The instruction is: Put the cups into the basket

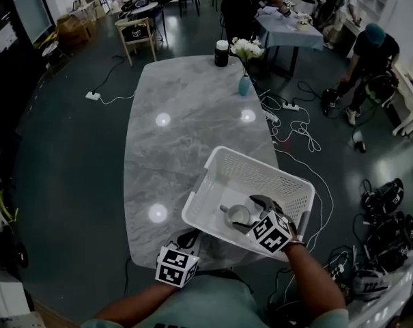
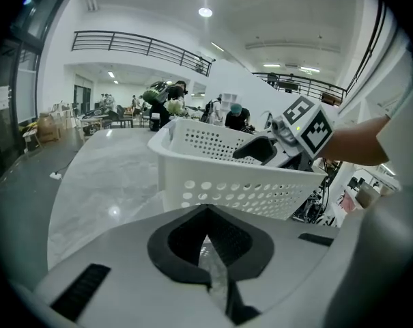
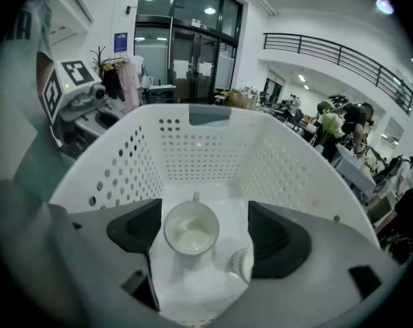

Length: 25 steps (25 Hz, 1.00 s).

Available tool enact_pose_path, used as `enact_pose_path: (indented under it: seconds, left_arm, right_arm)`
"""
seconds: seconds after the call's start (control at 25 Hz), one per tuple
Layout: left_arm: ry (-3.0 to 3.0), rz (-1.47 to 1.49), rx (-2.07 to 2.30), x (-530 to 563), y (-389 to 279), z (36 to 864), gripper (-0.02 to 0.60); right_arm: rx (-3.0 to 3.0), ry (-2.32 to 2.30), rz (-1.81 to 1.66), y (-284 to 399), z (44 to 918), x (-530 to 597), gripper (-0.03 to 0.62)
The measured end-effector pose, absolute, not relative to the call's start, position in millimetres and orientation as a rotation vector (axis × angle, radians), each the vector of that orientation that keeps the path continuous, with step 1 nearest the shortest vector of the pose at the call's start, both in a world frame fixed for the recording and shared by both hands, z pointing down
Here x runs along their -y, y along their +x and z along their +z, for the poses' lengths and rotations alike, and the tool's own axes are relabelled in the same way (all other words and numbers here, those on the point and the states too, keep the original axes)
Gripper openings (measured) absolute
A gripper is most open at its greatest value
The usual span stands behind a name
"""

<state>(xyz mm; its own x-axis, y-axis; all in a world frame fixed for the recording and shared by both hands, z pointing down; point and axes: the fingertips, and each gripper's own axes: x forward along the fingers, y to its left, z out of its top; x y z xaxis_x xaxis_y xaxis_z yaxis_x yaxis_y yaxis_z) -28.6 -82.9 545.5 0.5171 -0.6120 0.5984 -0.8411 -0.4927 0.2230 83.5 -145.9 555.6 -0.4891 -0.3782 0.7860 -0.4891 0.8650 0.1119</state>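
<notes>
White perforated basket [image 1: 241, 157] holds round cup [image 3: 190, 228] beneath parted right tongs [image 3: 202, 236]; left tongs [image 2: 207, 243] closed.

A long grey marble table [image 1: 186, 135] stands on a dark smooth floor [image 1: 69, 169]. Thin white cables [image 1: 298, 128] lie on the floor beside it. A small wooden chair [image 1: 138, 36] stands farther back. Round ceiling lights [image 2: 205, 11] shine above a black balcony railing [image 2: 145, 44]. Tall glass windows [image 3: 186, 53] fill one wall.

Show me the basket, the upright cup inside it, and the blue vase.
basket [image 3: 206, 149]: right gripper view, its perforated back wall.
upright cup [image 3: 191, 229]: right gripper view, the inside of its bowl.
blue vase [image 1: 244, 86]: head view, its body.
</notes>
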Motion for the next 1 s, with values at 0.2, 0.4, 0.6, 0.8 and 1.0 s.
enact_pose_path:
  seconds: [0.2, 0.4, 0.6, 0.8, 1.0]
  left_arm:
    - [2.296, 0.604, 1.166, 85.0, -23.6, 537.7, 0.000]
    - [2.320, 0.588, 1.146, 84.5, -22.0, 527.9, 0.000]
    - [2.338, 0.582, 1.125, 80.6, -23.9, 525.5, 0.000]
    - [2.358, 0.580, 1.103, 80.1, -28.8, 522.6, 0.000]
    - [2.415, 0.575, 1.070, 74.3, -34.2, 513.3, 0.000]
  right_arm:
    - [2.200, 0.794, 0.189, 76.1, 514.1, 147.3, 0.396]
    - [2.230, 0.943, 0.254, 67.2, 476.8, 139.9, 0.388]
    - [2.217, 1.140, 0.326, 68.4, 454.4, 126.4, 0.166]
    - [2.221, 1.243, 0.390, 61.4, 450.8, 102.3, 0.040]
    - [2.229, 1.351, 0.464, 56.4, 451.8, 78.0, 0.017]
